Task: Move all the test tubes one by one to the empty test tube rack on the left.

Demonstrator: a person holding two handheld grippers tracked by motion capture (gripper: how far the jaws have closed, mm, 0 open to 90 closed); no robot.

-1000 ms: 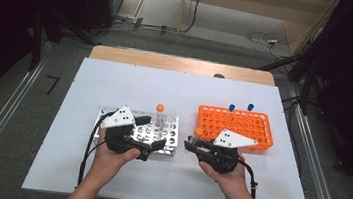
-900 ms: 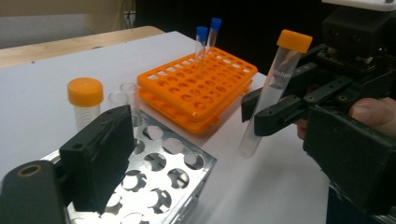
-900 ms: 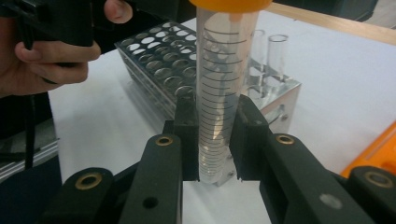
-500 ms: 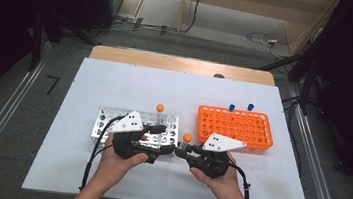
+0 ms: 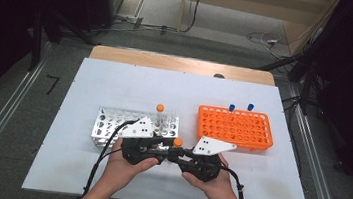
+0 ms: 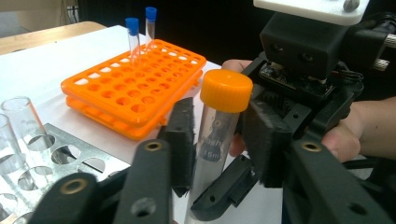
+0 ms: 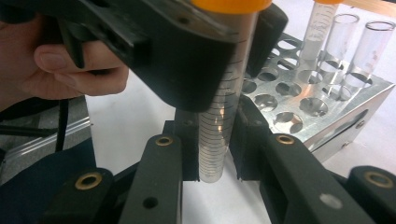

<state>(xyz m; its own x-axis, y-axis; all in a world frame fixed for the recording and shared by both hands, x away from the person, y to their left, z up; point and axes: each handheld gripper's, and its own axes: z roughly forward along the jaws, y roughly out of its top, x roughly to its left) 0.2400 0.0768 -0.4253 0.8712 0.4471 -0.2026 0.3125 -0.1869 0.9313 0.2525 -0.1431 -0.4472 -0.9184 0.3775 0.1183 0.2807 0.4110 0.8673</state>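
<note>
Your left gripper (image 6: 212, 154) fingers have just been closing around the tube (image 6: 219, 126) your right gripper (image 7: 215, 154) is gripping at three o'clock, so you're handing it over.

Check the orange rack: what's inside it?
Two blue-capped tubes stand upright in holes along one edge of the orange rack. The other holes in sight look empty. What lies under the rack is covered by it.

Orange-capped tube (image 6: 218, 135) marked "15m" (partly blurred), graduation lines unnumbered
</note>
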